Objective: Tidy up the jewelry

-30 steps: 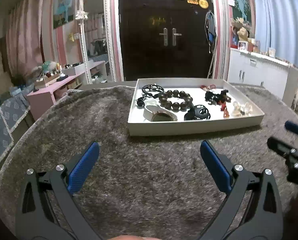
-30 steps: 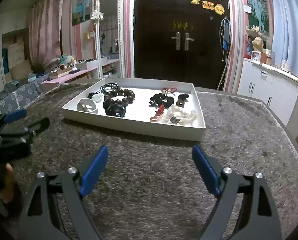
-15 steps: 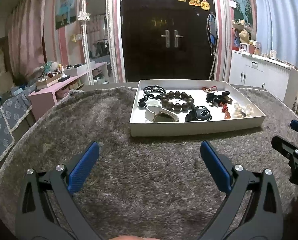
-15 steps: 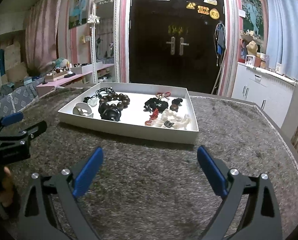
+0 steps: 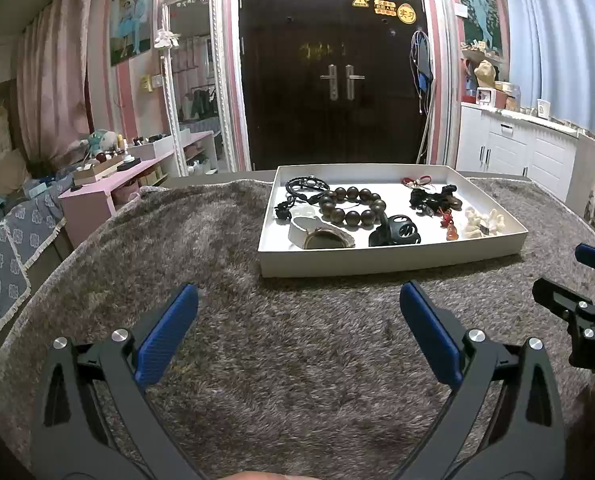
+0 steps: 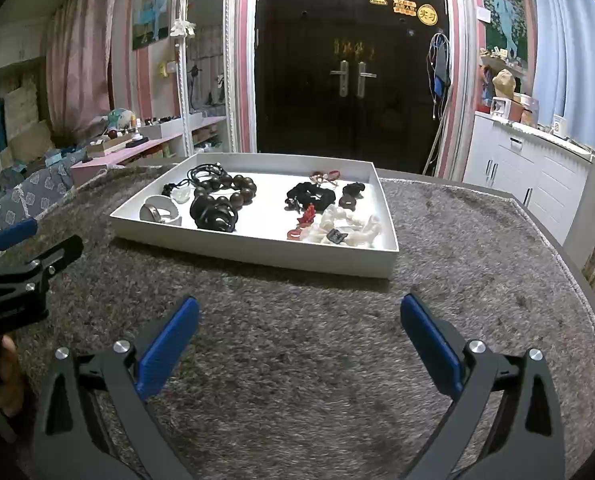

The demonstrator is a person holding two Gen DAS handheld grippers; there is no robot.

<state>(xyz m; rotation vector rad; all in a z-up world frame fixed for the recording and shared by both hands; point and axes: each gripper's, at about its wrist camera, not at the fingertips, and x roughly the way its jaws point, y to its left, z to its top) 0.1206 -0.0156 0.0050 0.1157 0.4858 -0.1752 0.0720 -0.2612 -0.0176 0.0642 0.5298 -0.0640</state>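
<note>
A shallow white tray (image 5: 377, 260) (image 6: 257, 250) sits on a grey shaggy table cover. It holds a brown bead bracelet (image 5: 351, 206) (image 6: 233, 190), black cords (image 5: 305, 186), a white bangle (image 5: 317, 234) (image 6: 161, 212), a black carved piece (image 5: 395, 232) (image 6: 213, 214), a black cluster (image 5: 431, 198) (image 6: 309, 198), red charms (image 5: 449, 228) (image 6: 305, 218) and white pieces (image 5: 483, 222) (image 6: 345, 228). My left gripper (image 5: 297, 332) is open and empty, short of the tray. My right gripper (image 6: 299, 340) is open and empty, also short of it.
The grey cover (image 5: 177, 240) spreads over the table around the tray. The right gripper shows at the right edge of the left wrist view (image 5: 577, 304); the left gripper shows at the left edge of the right wrist view (image 6: 21, 256). A dark door, mirror and white cabinets stand behind.
Both cameras have risen or drawn back slightly, so the tray sits a little lower and farther in view. Both grippers stay open and empty.
</note>
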